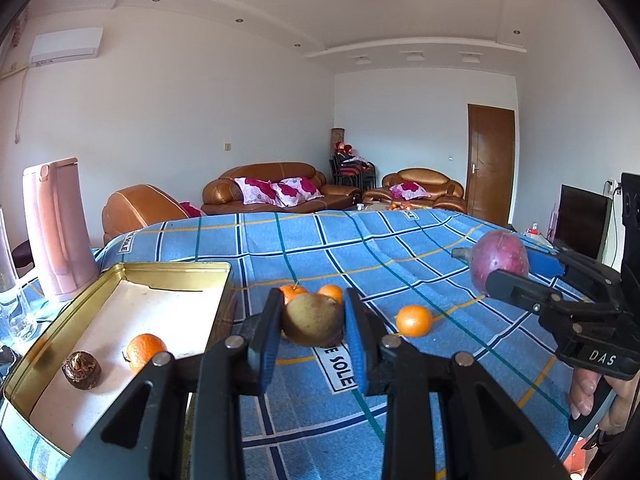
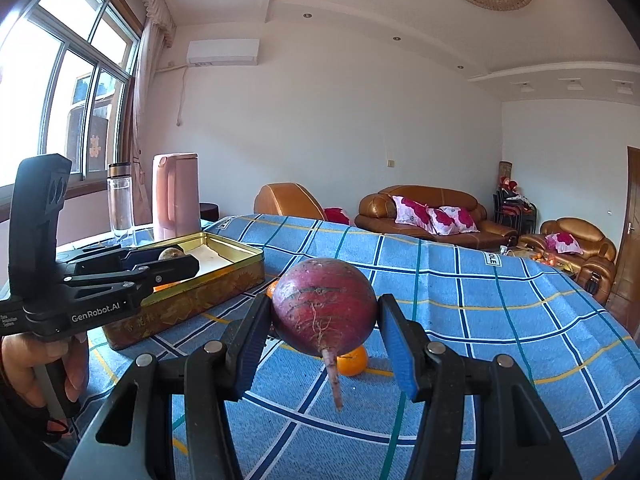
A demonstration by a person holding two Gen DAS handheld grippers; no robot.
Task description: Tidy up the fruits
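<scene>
My left gripper [image 1: 314,322] is shut on a brownish-green kiwi-like fruit [image 1: 312,320], held above the blue checked cloth just right of the gold tin tray [image 1: 120,272]. In the tray lie an orange [image 1: 145,350] and a dark wrinkled fruit [image 1: 81,369]. Two oranges [image 1: 332,291] sit behind the held fruit, and another orange [image 1: 414,321] lies to its right. My right gripper [image 2: 324,312] is shut on a round red-purple fruit [image 2: 324,308] with a thin stem hanging down; an orange [image 2: 354,362] lies on the cloth below it. The red-purple fruit [image 1: 498,258] also shows at the right of the left wrist view.
A pink kettle [image 1: 56,232] and a clear glass bottle [image 2: 120,200] stand behind the tray at the table's left. A person's hand [image 2: 24,364] holds the left gripper's handle. Sofas [image 1: 276,188] lie beyond the table's far edge.
</scene>
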